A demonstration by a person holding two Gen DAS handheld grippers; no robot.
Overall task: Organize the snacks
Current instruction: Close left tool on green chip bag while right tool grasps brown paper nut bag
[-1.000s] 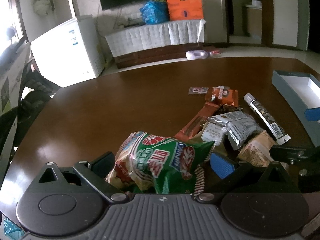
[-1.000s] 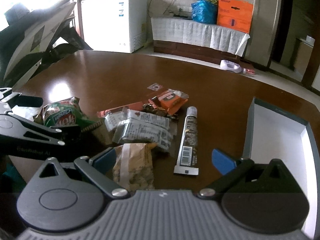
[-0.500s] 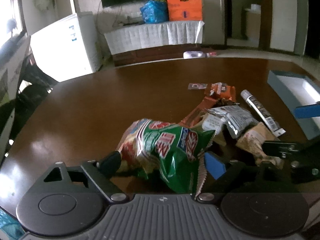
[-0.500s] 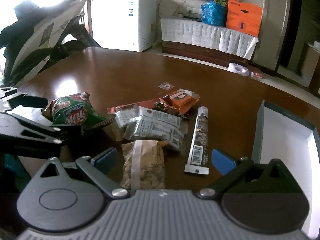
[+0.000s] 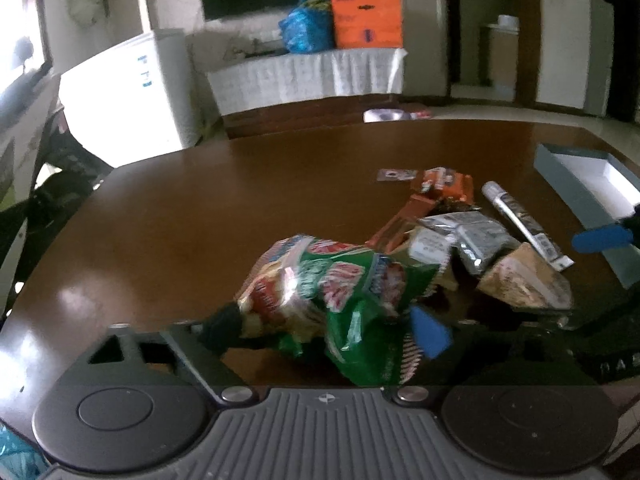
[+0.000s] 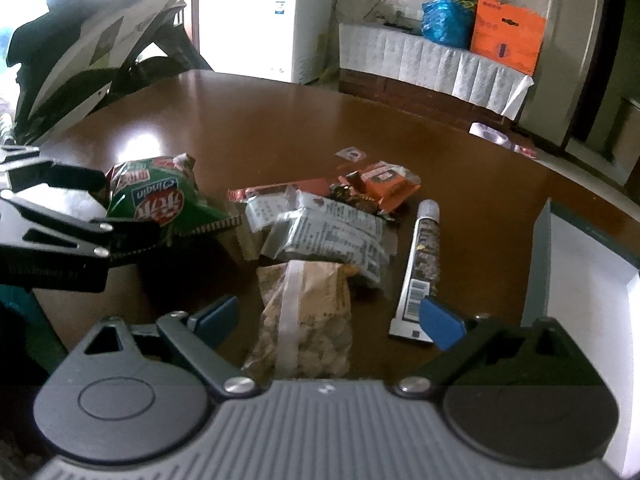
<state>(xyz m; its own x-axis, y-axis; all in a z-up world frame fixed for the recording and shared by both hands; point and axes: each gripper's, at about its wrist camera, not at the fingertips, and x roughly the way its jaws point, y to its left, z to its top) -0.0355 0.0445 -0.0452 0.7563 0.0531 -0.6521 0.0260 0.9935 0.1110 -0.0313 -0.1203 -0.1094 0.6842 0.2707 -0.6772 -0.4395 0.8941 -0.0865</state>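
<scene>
A green chip bag (image 5: 344, 288) sits between the fingers of my left gripper (image 5: 326, 328). Both pads touch it and it is tipped up off the brown table (image 5: 200, 216), while the jaws ease wider. The right wrist view shows the same bag (image 6: 152, 200) standing upright in the left gripper (image 6: 100, 204). My right gripper (image 6: 328, 318) is open just above a brown nut packet (image 6: 304, 320), not gripping it. Beyond lie silver packets (image 6: 328, 232), an orange packet (image 6: 384, 184) and a long tube (image 6: 420, 264).
An open grey box (image 6: 536, 264) with a white inside stands at the right of the table. A small flat sachet (image 6: 351, 154) lies beyond the pile. A white freezer (image 6: 260, 20) and a cloth-covered bench (image 6: 432, 64) stand behind the table.
The left gripper's fingers have closed in on the green chip bag, and the bag has been raised and tipped up from the table. The right gripper has hardly moved and stays open.
</scene>
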